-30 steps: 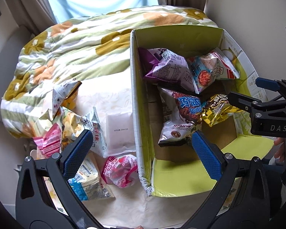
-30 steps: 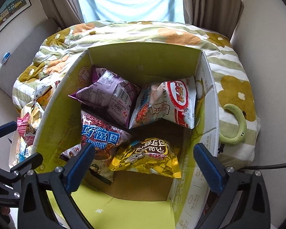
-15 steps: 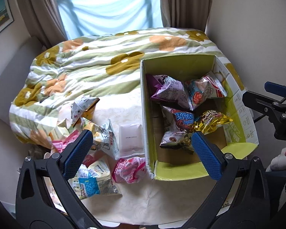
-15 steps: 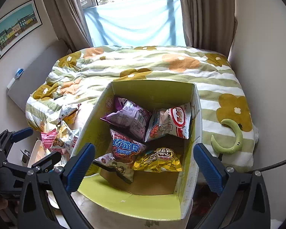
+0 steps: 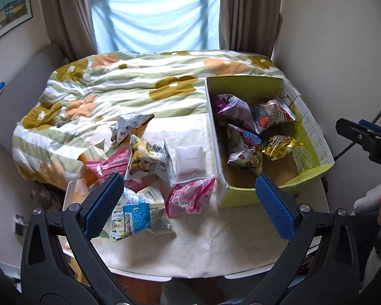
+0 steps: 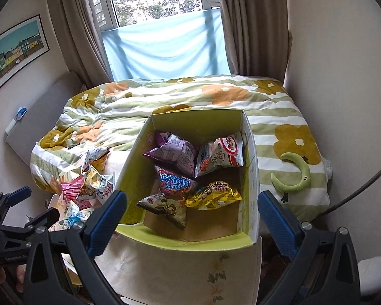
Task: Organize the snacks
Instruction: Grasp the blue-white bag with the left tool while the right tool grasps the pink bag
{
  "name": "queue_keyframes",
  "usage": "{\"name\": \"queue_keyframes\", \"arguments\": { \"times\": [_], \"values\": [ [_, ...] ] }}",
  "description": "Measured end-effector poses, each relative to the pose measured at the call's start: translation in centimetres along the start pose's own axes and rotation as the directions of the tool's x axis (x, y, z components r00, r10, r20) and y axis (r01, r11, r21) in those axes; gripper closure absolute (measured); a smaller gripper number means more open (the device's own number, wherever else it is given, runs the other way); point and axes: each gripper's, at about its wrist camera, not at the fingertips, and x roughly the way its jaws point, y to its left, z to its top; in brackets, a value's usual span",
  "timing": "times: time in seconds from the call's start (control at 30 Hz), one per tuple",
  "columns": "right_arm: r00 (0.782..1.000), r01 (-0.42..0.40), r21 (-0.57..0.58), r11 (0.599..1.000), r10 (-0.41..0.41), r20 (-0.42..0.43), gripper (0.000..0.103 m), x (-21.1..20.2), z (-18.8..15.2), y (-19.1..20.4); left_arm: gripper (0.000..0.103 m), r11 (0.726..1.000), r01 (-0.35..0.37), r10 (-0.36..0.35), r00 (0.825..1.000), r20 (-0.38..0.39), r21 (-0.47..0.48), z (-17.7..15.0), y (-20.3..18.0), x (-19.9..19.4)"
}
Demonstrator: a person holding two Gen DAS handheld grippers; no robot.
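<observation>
A green cardboard box [image 5: 315, 170] [image 6: 198, 242] stands on a white table and holds several snack bags: a purple one [image 6: 174, 151], a white and red one [image 6: 219, 156], a red one [image 6: 176, 184] and a gold one [image 6: 213, 198]. Left of the box lies a loose pile of snacks: a pink bag [image 5: 189, 199], a clear packet [image 5: 191, 161], a blue and white bag [image 5: 137, 214] and others. My left gripper [image 5: 189, 204] is open and empty, high above the table's front. My right gripper [image 6: 191, 219] is open and empty, above the box's near end.
The white table [image 5: 205, 249] abuts a bed with a green flowered quilt [image 5: 119, 89]. A green crescent toy [image 6: 297, 178] lies on the bed right of the box. A wall is close on the right, with a window and curtains behind.
Both grippers have pulled back and up from the box, so the box and snack pile look smaller and more of the room shows. Both stay open and empty.
</observation>
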Motion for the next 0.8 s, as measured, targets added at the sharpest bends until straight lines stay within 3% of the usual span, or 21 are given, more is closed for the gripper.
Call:
{"name": "queue_keyframes", "arguments": {
  "times": [0.23,0.4,0.6,0.8],
  "values": [
    [0.995,-0.014,0.09,0.996,0.006,0.095,0.001,-2.8,-3.8,4.0,0.001,0.999,0.034,-0.035,0.999,0.03,0.023,-2.4,6.7,-1.9],
    [0.996,-0.026,0.161,0.987,0.013,0.085,0.001,-2.2,-6.3,7.8,0.001,0.996,0.08,-0.08,0.996,0.027,0.033,-4.2,11.9,-2.3],
    [0.999,-0.03,0.226,0.974,0.022,0.038,0.001,0.7,-9.0,12.4,0.001,0.99,0.135,-0.133,0.99,-0.04,0.036,-5.8,16.7,-0.1],
    [1.0,-0.017,0.297,0.955,0.016,0.008,0.001,4.5,-11.0,15.0,0.001,0.974,0.227,-0.227,0.968,-0.106,-0.008,-6.7,19.0,4.3]
  ]
}}
